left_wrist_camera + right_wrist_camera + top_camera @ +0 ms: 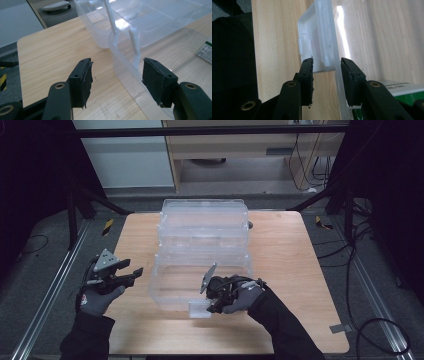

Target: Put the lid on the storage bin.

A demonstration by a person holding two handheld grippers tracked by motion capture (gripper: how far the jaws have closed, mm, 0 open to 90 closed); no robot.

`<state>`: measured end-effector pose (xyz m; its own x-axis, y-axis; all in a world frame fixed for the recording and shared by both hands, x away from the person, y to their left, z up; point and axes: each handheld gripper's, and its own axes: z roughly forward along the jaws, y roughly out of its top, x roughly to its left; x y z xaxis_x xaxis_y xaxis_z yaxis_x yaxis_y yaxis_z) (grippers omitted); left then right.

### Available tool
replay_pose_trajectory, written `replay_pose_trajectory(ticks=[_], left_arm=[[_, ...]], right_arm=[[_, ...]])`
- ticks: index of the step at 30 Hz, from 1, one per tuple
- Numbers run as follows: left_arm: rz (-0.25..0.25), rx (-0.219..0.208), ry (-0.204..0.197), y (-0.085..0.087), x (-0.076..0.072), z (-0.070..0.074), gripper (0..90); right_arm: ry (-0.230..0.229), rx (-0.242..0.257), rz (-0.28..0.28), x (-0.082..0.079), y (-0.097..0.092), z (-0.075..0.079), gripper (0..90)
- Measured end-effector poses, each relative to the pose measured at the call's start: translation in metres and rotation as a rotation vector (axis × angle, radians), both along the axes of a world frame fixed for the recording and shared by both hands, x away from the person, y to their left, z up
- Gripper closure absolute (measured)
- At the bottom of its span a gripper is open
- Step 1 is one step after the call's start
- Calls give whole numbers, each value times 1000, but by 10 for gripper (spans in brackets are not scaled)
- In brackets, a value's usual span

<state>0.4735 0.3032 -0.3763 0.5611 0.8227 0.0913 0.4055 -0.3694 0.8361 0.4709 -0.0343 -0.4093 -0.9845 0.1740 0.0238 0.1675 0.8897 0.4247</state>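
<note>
A clear plastic storage box (pixel 202 235) stands open in the middle of the wooden table (pixel 285 270), its lid laid back behind it. My right gripper (pixel 212 303) is at the box's front wall, jaws shut on the white translucent latch (pixel 317 37) together with the wall edge (pixel 338 75). My left gripper (pixel 136 274) hovers just left of the box with its jaws open and nothing held. In the left gripper view its jaws (pixel 117 67) straddle the box's corner wall (pixel 125 72) from above, without touching it. A green-and-white carton (pixel 402 88) lies inside the box.
The table's left part (pixel 50 55) is bare wood. Black frame posts and cables (pixel 360 250) flank the table on both sides. A pale cabinet (pixel 250 145) stands beyond the far edge.
</note>
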Motion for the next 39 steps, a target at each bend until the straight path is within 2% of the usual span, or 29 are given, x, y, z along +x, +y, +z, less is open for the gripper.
replay_pose_trajectory(ticks=[8,14,17,19,23,24,26,31,35,39], left_arm=[[-63,22,-15,-10,10,25,409],[-135,47,-18,-21,19,45,418],[-162,73,-57,-25,23,57,434],[-179,75,-68,-29,27,65,441],[-214,92,-80,-36,33,79,451],[-224,95,-72,-40,34,81,452],[-239,118,-73,-45,38,84,457],[-283,141,-82,-59,45,87,469],[-312,207,-82,-72,53,88,483],[-345,237,-85,-81,61,90,495]], right_arm=[[-8,16,-10,-1,-1,-1,638],[-10,20,-11,-2,-2,-1,638],[-10,22,-8,-2,-2,-1,638],[-9,21,-10,-2,-2,-1,638],[-9,22,-11,-2,-2,-1,638],[-8,24,-10,-2,-2,-1,638],[-7,23,-13,-2,-2,-1,638],[-9,34,-12,-2,-3,-2,635],[-2,41,-17,-2,-3,-2,634],[-4,40,-18,-2,-3,-2,635]])
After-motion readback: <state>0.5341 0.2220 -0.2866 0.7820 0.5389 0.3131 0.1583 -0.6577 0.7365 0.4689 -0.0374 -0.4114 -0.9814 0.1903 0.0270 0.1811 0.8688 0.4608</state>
